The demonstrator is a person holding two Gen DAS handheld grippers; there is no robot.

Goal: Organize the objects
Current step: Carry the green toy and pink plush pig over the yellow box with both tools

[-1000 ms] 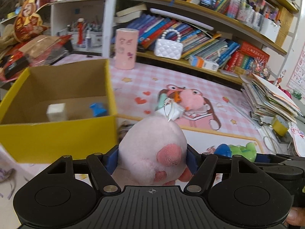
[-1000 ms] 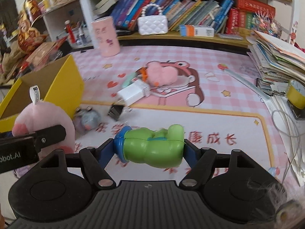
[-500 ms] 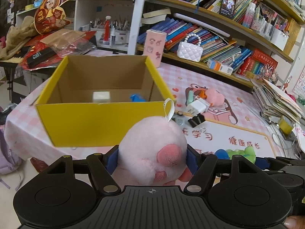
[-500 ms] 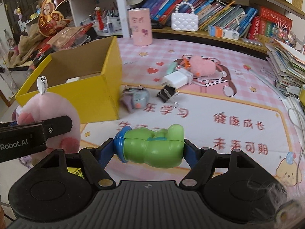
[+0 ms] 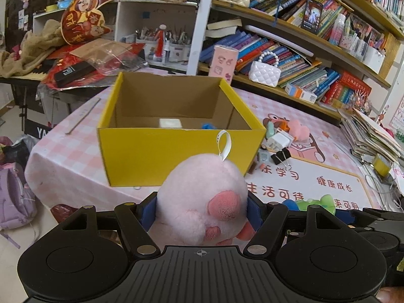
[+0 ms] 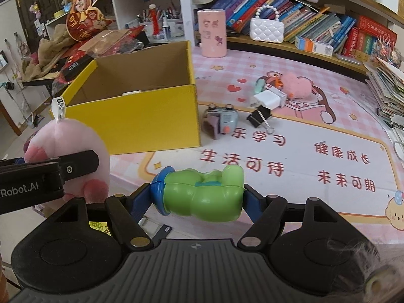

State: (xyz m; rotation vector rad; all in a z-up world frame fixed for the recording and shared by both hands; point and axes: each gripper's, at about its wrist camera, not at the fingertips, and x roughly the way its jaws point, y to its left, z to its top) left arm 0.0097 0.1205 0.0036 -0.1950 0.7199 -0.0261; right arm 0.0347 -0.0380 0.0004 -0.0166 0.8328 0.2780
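My left gripper (image 5: 202, 209) is shut on a round pink plush toy (image 5: 202, 197) with a white tag loop, held in the air in front of the yellow cardboard box (image 5: 176, 156). Inside the box lie a white block (image 5: 170, 123) and a blue piece (image 5: 208, 126). My right gripper (image 6: 199, 197) is shut on a green plastic toy with a blue cap (image 6: 202, 192), held over the pink mat's front edge, right of the box (image 6: 141, 118). The pink plush (image 6: 68, 151) and the left gripper show at the left of the right wrist view.
On the pink mat (image 6: 303, 156) right of the box lie a grey toy (image 6: 221, 121), a black binder clip (image 6: 260, 120), a white charger (image 6: 267, 99) and a pink plush (image 6: 298, 85). A pink cylinder (image 6: 211, 32) and white purse (image 6: 266, 29) stand by the bookshelf. Stacked papers (image 5: 371, 136) sit at right.
Both grippers have pulled back from the table with their toys still gripped. The yellow box now lies farther ahead and more centred in the left wrist view, with more of the room showing.
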